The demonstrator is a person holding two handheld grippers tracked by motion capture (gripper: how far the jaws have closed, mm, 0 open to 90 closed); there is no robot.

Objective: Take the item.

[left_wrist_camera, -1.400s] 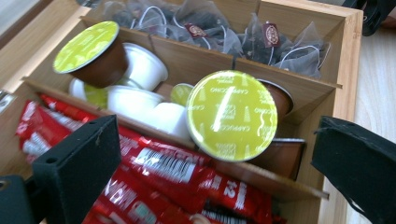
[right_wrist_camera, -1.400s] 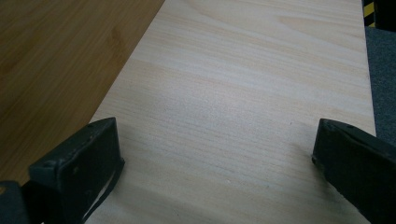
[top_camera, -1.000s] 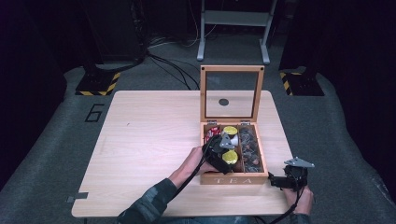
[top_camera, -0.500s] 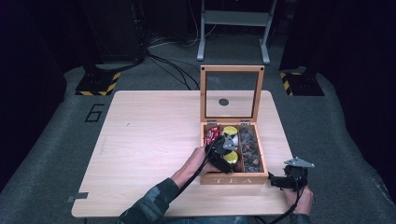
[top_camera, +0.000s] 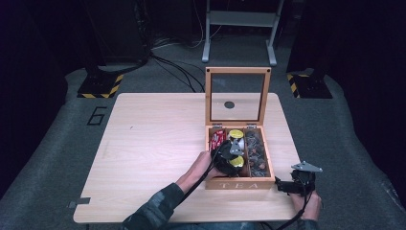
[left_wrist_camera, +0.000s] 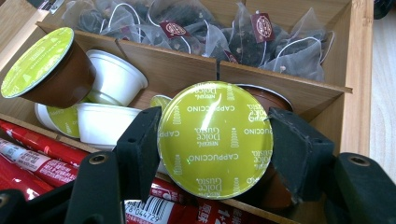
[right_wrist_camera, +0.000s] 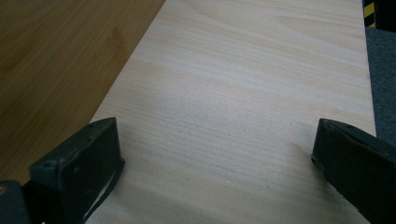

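A wooden tea box (top_camera: 239,184) stands open at the table's right, its glass lid (top_camera: 238,96) upright. My left gripper (top_camera: 233,159) is down in the box's middle compartment. In the left gripper view its jaws press both sides of a brown coffee capsule (left_wrist_camera: 215,140) with a green "Cappuccino" foil lid, so my left gripper (left_wrist_camera: 215,147) is shut on it. My right gripper (top_camera: 280,186) rests open over the bare table (right_wrist_camera: 243,70) just right of the box's front corner, with nothing between its jaws (right_wrist_camera: 215,154).
More capsules (left_wrist_camera: 42,65) and white cups (left_wrist_camera: 114,77) lie in the middle compartment. Red sachets (left_wrist_camera: 28,158) fill the left one and mesh tea bags (left_wrist_camera: 210,32) the right one. The box's side wall (right_wrist_camera: 56,56) is close on the right gripper's left.
The left gripper and its capsule have shifted slightly toward the box's front. The right gripper has stayed where it was.
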